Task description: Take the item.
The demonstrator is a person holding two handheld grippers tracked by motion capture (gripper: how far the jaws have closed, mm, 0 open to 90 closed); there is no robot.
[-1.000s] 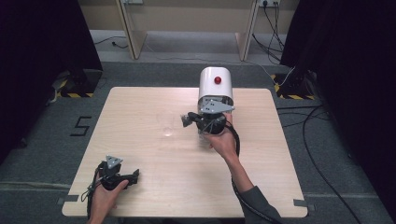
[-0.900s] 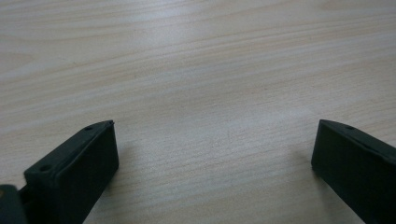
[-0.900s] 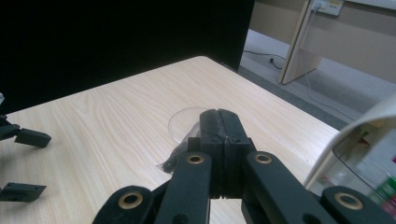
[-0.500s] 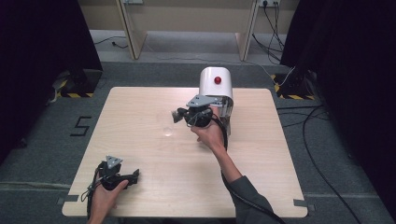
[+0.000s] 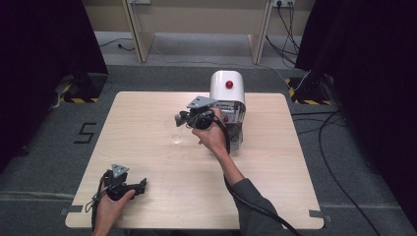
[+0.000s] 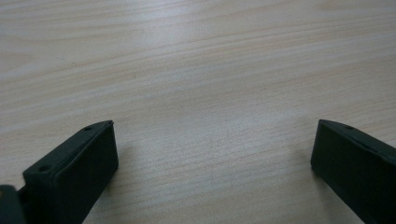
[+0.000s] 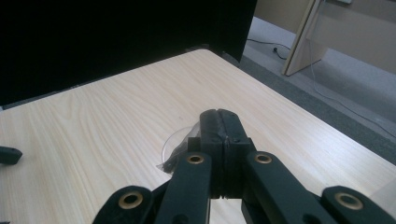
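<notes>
My right gripper [image 5: 178, 120] hovers over the middle of the wooden table [image 5: 147, 113], its jaws pointing left, just left of a white machine [image 5: 227, 87] with a red button. In the right gripper view its jaws [image 7: 219, 115] are pressed together, shut. Below them on the table sits a clear round dish [image 7: 180, 137] with a small dark crumpled thing [image 7: 173, 160] beside the jaws; I cannot tell whether that thing is held. The same clear dish [image 5: 177, 137] lies just under the gripper's tips. My left gripper [image 5: 142, 184] rests open near the front left edge, with bare wood between its jaws [image 6: 210, 158].
The white machine stands at the back, right of centre, with a cable running from my right gripper beside it. Dark curtains flank the table, and cables lie on the grey floor to the right. Desk legs stand beyond the far edge.
My right gripper has moved left, away from the white machine, and now hangs above the clear dish. The left gripper has stayed where it was.
</notes>
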